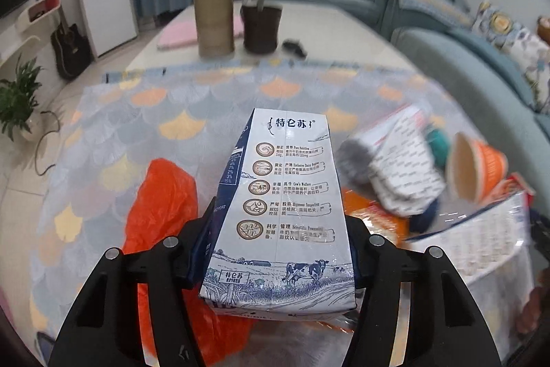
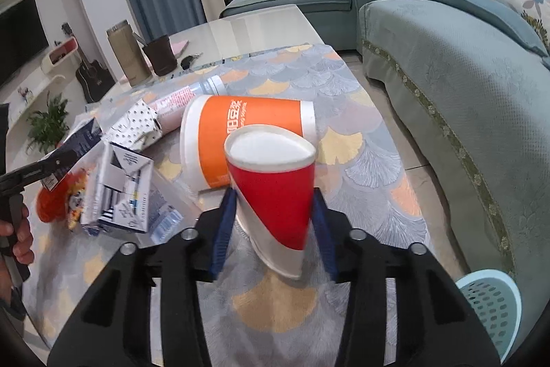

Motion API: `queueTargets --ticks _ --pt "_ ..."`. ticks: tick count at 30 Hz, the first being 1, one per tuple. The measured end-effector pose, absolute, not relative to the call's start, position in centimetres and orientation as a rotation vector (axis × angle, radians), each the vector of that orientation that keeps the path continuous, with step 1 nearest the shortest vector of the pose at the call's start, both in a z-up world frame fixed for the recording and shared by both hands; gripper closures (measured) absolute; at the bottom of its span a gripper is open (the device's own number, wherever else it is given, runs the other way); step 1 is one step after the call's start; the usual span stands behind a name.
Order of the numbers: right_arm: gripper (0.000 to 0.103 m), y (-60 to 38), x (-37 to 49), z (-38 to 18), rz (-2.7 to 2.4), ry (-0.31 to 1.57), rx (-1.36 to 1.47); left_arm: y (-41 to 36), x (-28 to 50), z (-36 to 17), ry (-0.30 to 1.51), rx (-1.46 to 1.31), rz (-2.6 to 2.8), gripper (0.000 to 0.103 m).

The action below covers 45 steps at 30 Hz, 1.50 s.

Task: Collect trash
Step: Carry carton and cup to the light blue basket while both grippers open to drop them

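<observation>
Milk carton [image 1: 280, 212] between left gripper [image 1: 275, 250] fingers (clamped)

"特仑苏", "Pure Nutrition", "Cow's Welfare", "120mg" on the milk carton [image 1: 282, 208].

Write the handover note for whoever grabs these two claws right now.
Left claw: shut on the milk carton, lifted over the orange plastic bag.
Right claw: shut on the red paper cup, squeezed oval.
On the patterned tablecloth: big orange cup on its side, flattened cartons, dotted wrapper, pink bottle.
Blue perforated basket sits low right by the sofa, probably the bin.
Done: two items picked up. Left: drop both, then clear the rest.
</observation>
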State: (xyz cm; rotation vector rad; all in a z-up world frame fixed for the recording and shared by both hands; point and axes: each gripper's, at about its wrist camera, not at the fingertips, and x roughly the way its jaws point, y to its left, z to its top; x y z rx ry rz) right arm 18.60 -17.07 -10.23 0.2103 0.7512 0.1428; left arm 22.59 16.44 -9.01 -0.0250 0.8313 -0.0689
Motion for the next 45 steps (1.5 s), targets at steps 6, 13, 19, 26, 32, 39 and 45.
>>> queueTargets --ticks 6,13,19,26,32,39,45 --pt "0.066 -17.4 15.9 -7.5 0.13 0.677 0.181 14.5 19.2 -4.5 0.706 -0.046 -0.132 0.046" --pt "0.066 -20.1 10.6 -4.7 0.078 0.621 0.175 8.0 15.2 -0.3 0.619 -0.051 -0.287 0.046" --pt "0.066 -25.4 3.8 -4.8 -0.068 0.629 0.206 0.9 11.9 0.2 0.607 -0.051 -0.453 0.046" --pt "0.066 -31.8 -0.6 -7.3 -0.237 0.692 0.297 -9.4 9.0 -3.0 0.674 0.0 -0.651 0.046" --pt "0.065 -35.5 -1.7 -9.9 -0.361 0.796 0.328 -16.4 9.9 -7.9 0.8 0.038 -0.778 0.046" --pt "0.064 -39.3 -1.9 -14.8 -0.437 0.979 0.437 -22.7 8.6 -12.2 0.916 0.159 -0.866 0.046" --pt "0.064 -40.1 -1.2 -17.3 -0.448 1.093 0.465 -25.4 8.1 -14.0 0.957 0.216 -0.887 0.045"
